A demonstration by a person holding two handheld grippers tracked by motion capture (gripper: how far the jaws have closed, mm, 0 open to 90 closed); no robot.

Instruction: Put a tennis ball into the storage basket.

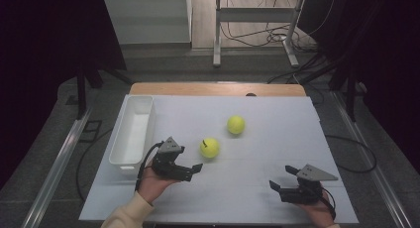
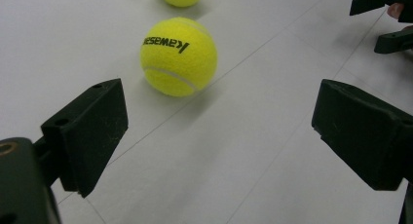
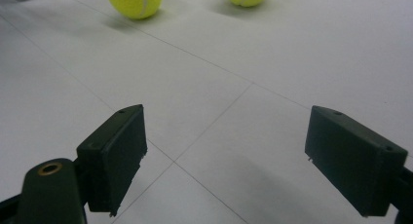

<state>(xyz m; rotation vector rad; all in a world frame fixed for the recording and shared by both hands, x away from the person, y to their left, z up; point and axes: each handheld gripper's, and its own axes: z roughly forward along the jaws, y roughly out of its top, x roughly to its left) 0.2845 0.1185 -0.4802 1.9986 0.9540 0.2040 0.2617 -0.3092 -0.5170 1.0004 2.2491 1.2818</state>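
From the high view we've got two tennis balls on the white table (image 1: 257, 183), near ball (image 1: 209, 147) just ahead of the left gripper (image 1: 190, 171), far ball (image 1: 236, 124) beyond, white bin (image 1: 132, 131) at left. The left gripper view shows "Kawasaki" upside down, jaws wide. In the right gripper view, right gripper (image 3: 224, 160) is wide too, holding nothing.

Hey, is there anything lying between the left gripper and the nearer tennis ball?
No. In the left gripper view, bare white table runs from the open left gripper to the nearer tennis ball.
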